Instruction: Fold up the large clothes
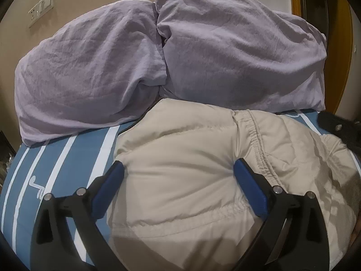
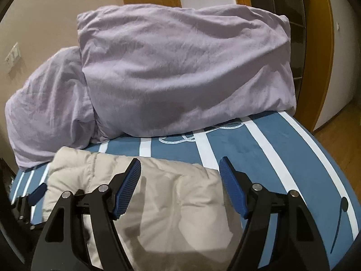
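Note:
A beige padded jacket lies bunched on the blue and white striped bed sheet. My left gripper is open, its blue pads straddling a puffed part of the jacket and pressing against it on both sides. In the right wrist view the jacket lies under my right gripper, which is open and hovers over the jacket's right edge. The left gripper's blue fingertip shows at the far left there. The right gripper's black body shows at the right edge of the left wrist view.
Two lilac pillows lean against the beige wall at the head of the bed. A wooden door frame and wooden floor lie to the right. A wall switch plate sits at upper left.

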`<state>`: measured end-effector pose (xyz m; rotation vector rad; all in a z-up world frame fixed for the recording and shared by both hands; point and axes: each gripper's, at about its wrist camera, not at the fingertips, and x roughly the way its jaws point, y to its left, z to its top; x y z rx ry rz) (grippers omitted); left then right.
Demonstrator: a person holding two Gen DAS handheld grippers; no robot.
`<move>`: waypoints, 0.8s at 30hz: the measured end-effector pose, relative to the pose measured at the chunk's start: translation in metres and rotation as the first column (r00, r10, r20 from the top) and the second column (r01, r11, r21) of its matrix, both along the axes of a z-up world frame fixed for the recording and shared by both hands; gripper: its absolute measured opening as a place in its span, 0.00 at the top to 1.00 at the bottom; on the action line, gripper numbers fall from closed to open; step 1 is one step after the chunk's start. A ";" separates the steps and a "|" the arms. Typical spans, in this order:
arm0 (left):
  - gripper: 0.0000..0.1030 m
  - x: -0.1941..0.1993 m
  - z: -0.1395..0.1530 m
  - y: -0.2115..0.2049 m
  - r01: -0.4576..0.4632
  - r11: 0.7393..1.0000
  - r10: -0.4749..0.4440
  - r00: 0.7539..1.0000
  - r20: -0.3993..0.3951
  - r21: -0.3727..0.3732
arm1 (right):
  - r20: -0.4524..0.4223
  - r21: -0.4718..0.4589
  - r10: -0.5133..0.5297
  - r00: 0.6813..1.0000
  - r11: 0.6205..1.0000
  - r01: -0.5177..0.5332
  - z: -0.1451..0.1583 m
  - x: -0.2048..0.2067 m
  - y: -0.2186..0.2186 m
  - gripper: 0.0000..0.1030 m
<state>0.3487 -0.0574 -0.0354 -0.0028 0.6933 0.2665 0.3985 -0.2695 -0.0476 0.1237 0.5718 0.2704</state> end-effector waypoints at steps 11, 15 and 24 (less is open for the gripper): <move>0.04 -0.003 -0.001 -0.001 0.014 1.000 -0.014 0.999 0.036 -0.021 | -0.056 0.017 -0.013 0.998 1.000 0.014 -0.043 0.012 0.001 0.29; 0.04 -0.003 -0.002 -0.001 0.014 1.000 -0.013 0.999 0.037 -0.021 | -0.062 0.014 -0.017 0.998 1.000 0.018 -0.047 0.013 0.002 0.29; 0.03 -0.001 -0.004 -0.002 0.012 1.000 -0.011 1.000 0.029 -0.019 | -0.079 0.010 -0.012 0.997 1.000 0.012 -0.050 0.017 0.005 0.29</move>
